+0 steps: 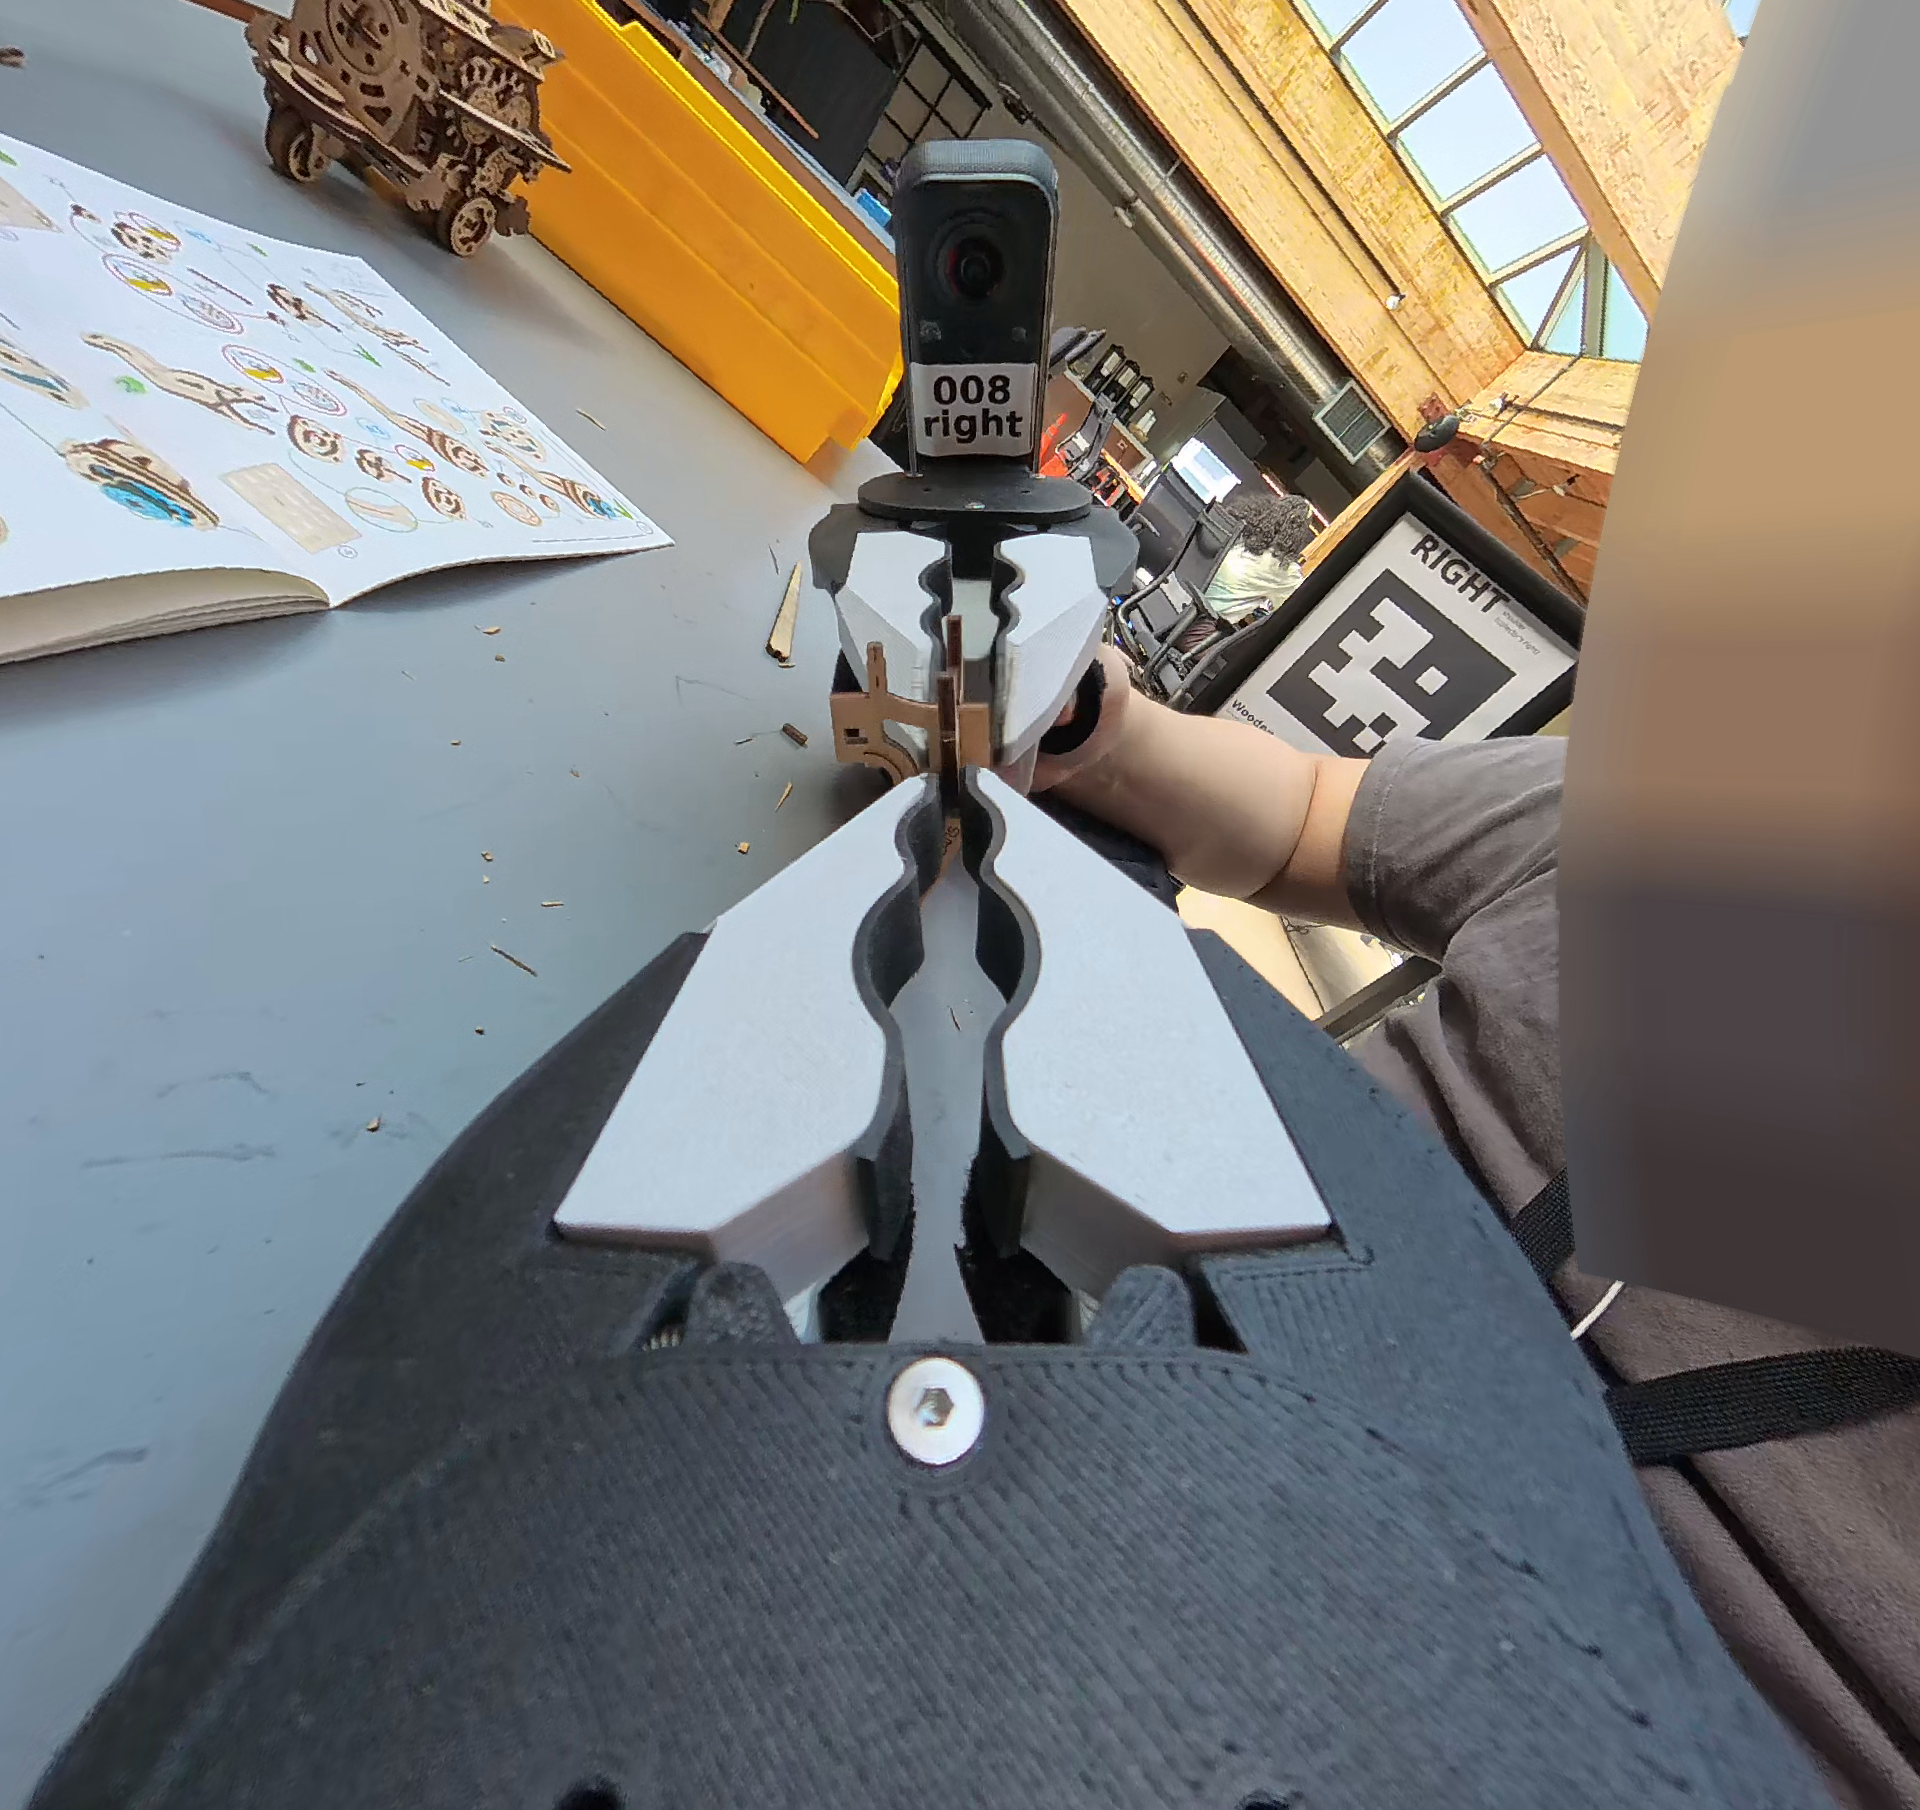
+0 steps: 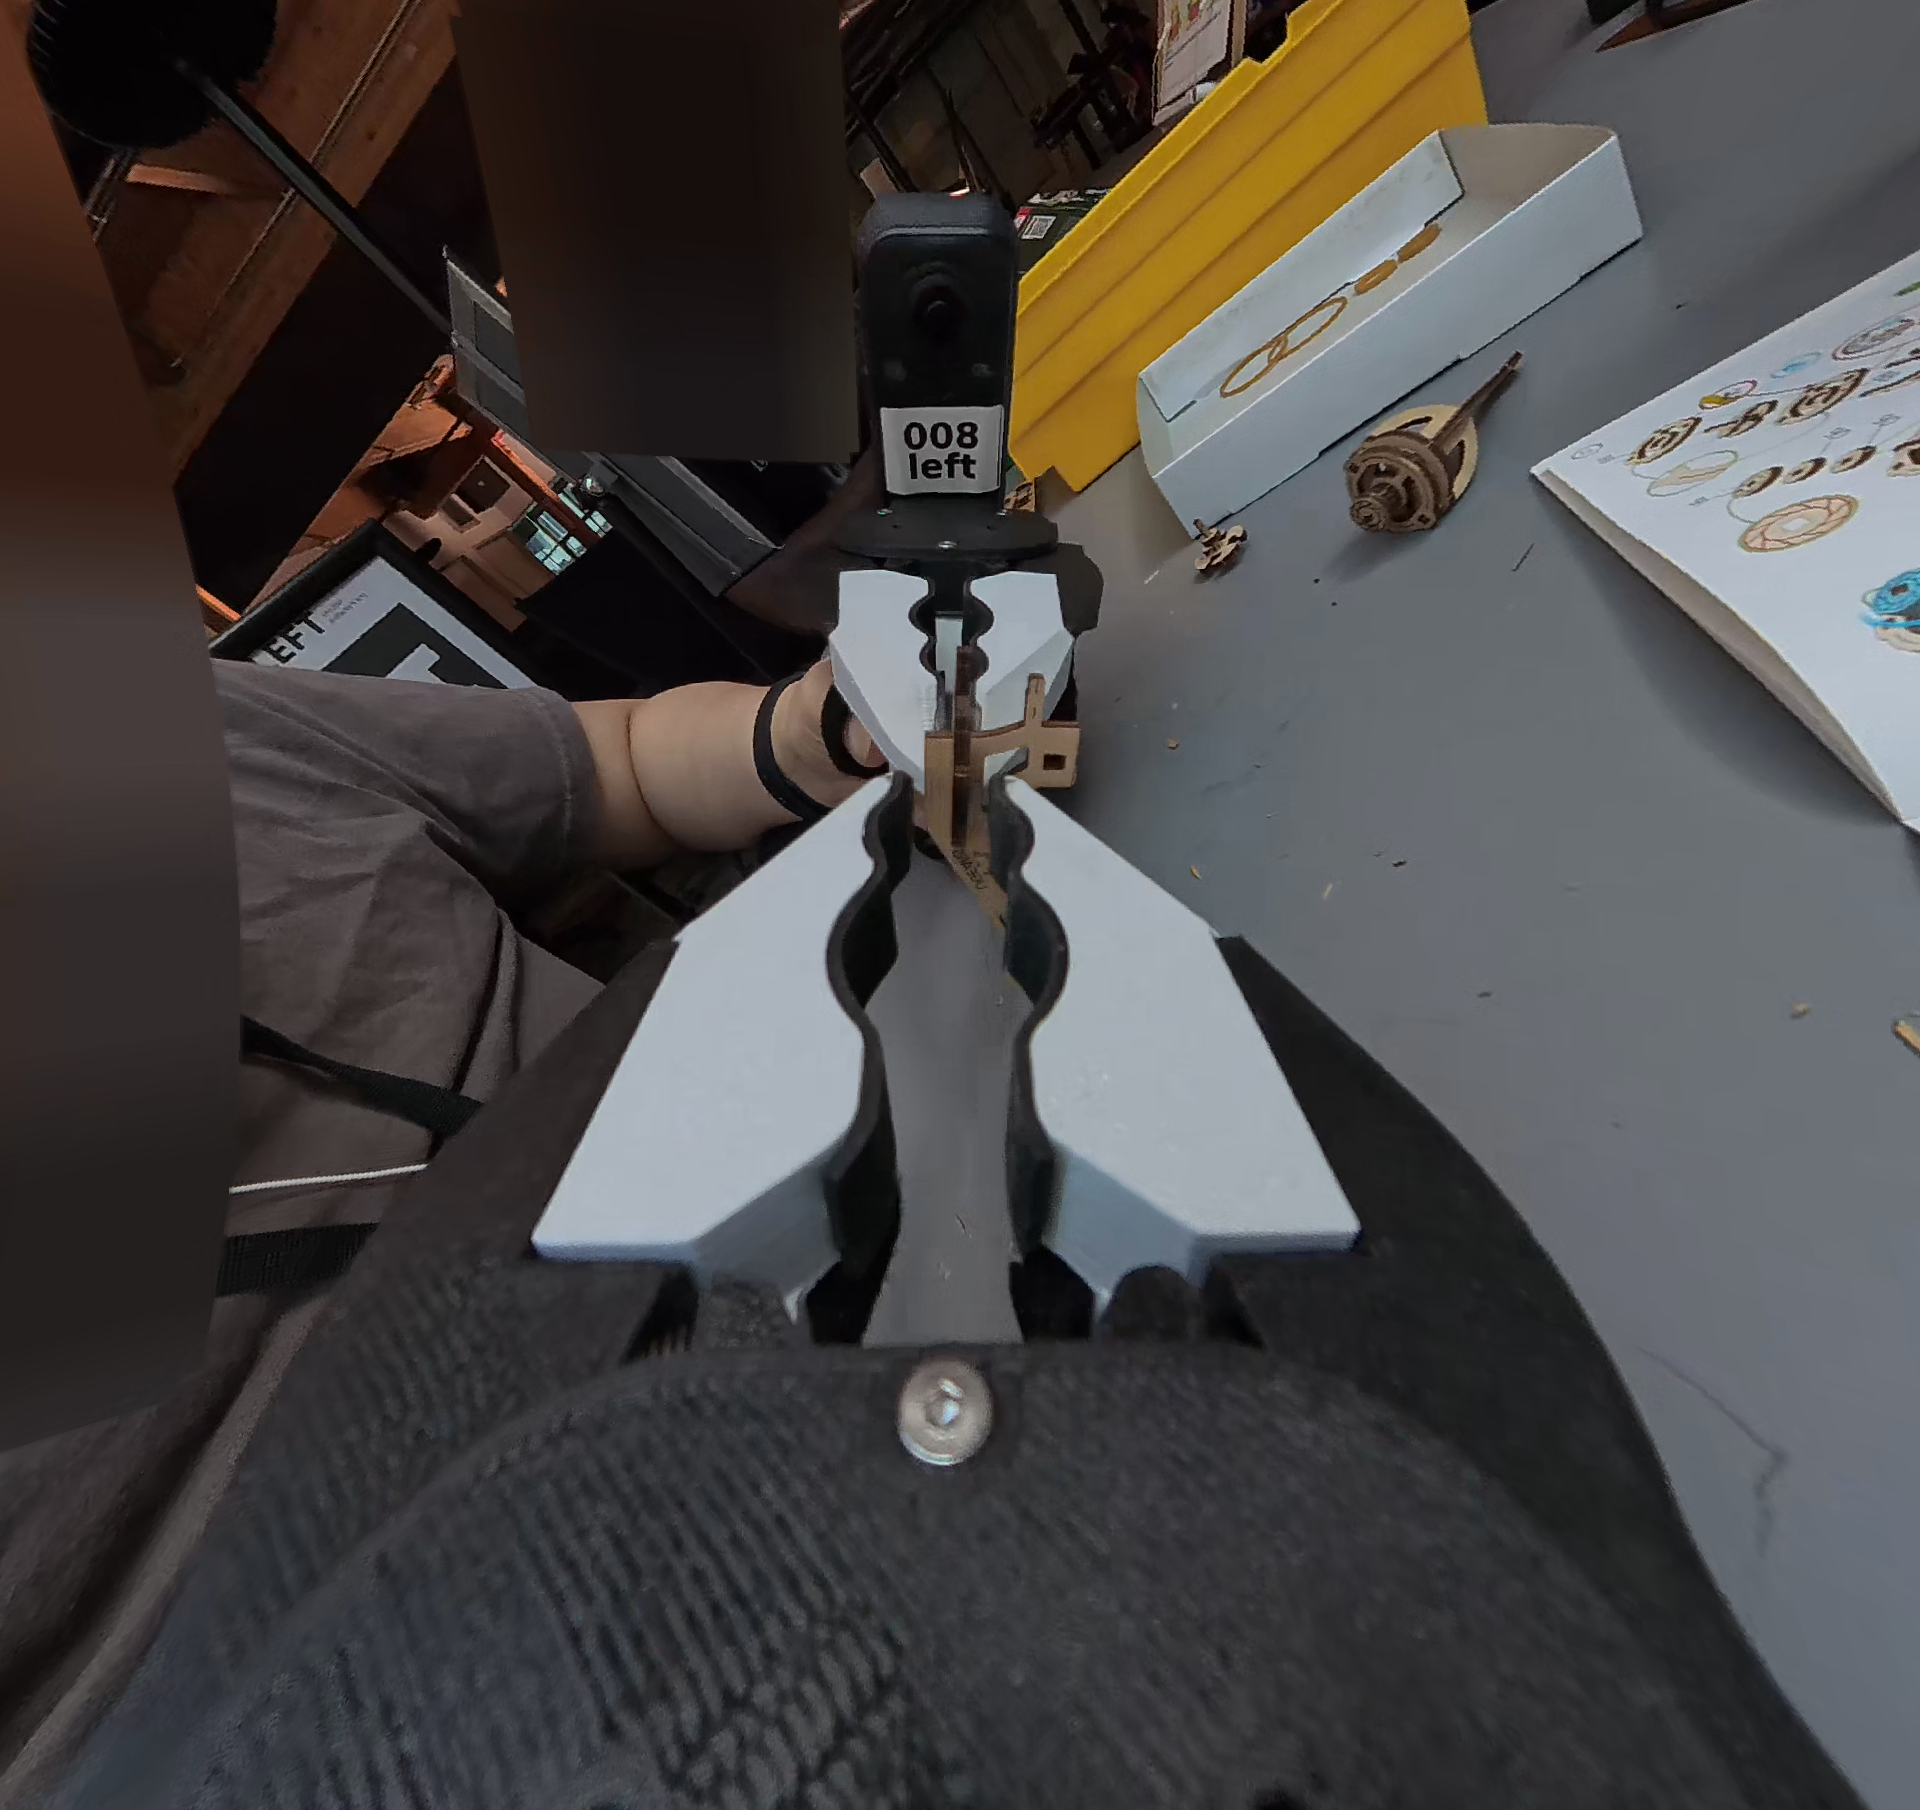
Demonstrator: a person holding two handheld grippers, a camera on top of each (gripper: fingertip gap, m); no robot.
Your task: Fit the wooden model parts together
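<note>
My left gripper (image 1: 948, 789) and my right gripper (image 2: 951, 799) face each other tip to tip a little above the grey table (image 1: 312, 929). Each is shut on a thin wooden part seen edge-on: the left's strip (image 1: 943, 841) and the right's engraved strip (image 2: 977, 872). The parts meet between the tips, where a flat slotted wooden plate (image 1: 862, 721) sits crosswise, sticking out toward the table side; it also shows in the right wrist view (image 2: 1044, 747). The right gripper (image 1: 951, 664) shows in the left wrist view, and the left gripper (image 2: 951, 690) in the right wrist view. The joint itself is partly hidden by the fingers.
A built wooden cart model (image 1: 405, 87), an open instruction booklet (image 1: 260, 389) and a yellow bin (image 1: 707, 202) lie on the table. A white box (image 2: 1382, 326) with wooden rings, a wooden gear assembly (image 2: 1413, 472), a small wooden piece (image 2: 1216, 545) and wood chips lie nearby. A person's forearms hold both grippers. My left and right fingertips are right by each other.
</note>
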